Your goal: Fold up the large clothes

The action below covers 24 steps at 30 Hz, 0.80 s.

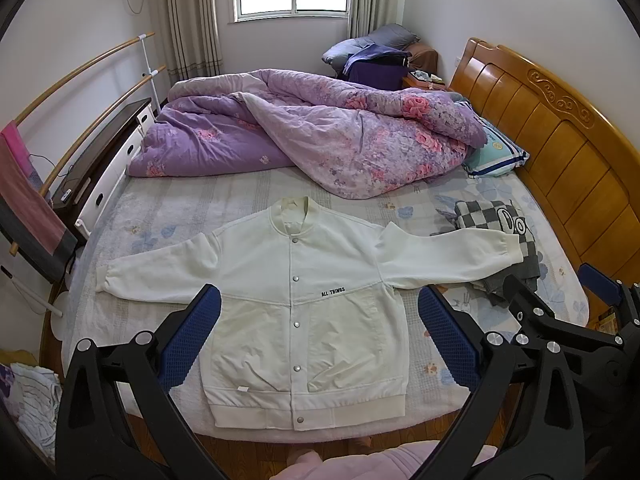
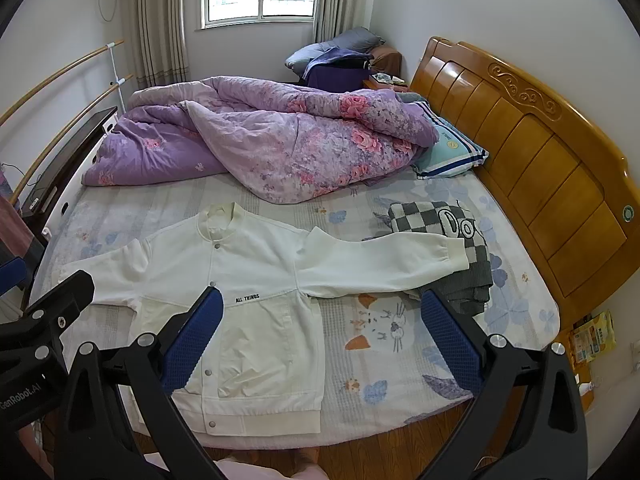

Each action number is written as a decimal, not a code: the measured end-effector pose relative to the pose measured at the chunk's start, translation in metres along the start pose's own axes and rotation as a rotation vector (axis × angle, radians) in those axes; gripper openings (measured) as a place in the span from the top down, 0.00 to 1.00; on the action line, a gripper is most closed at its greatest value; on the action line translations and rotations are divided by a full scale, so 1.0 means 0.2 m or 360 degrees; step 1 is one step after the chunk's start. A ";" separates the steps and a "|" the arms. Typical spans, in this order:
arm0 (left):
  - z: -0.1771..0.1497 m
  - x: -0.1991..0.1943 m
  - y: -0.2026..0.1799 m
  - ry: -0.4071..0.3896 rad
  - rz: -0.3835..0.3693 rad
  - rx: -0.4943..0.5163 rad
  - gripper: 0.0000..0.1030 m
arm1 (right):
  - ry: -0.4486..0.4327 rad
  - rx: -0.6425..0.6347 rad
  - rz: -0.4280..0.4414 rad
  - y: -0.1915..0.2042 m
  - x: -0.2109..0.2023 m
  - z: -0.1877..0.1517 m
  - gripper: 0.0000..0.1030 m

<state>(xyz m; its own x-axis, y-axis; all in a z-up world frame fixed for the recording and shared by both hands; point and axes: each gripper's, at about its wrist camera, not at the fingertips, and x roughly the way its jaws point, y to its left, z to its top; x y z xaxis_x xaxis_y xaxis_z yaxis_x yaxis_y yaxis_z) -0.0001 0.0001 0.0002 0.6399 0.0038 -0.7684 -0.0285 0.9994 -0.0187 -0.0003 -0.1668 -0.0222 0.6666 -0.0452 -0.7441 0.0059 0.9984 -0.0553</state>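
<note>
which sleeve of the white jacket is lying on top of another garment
The sleeve toward the headboard: its cuff end rests on the checkered garment. The other sleeve lies flat on the bedsheet.

Matt white cloth jacket; glossy wooden headboard.

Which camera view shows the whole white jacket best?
The left wrist view: the white jacket lies spread between the open fingers, both sleeves and cuffs visible. In the right wrist view the jacket sits left of centre, and the other gripper hides its left cuff.
</note>
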 end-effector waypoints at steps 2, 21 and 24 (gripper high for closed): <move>0.00 0.00 0.00 0.0000 0.0003 0.0001 0.05 | 0.0000 0.0001 0.0002 0.01 0.01 -0.01 0.07; -0.03 0.03 0.01 0.0004 -0.0004 0.0026 0.05 | 0.0023 0.0020 0.0007 0.00 0.04 -0.03 0.07; -0.02 0.03 0.01 0.0006 -0.0002 0.0026 0.05 | 0.0024 0.0023 0.0008 -0.01 0.05 -0.02 0.07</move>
<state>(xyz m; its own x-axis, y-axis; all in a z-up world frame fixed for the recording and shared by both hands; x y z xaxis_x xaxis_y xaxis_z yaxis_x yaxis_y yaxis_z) -0.0002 0.0019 -0.0075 0.6371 0.0024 -0.7708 -0.0149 0.9998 -0.0092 0.0026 -0.1688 -0.0318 0.6552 -0.0405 -0.7543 0.0136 0.9990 -0.0418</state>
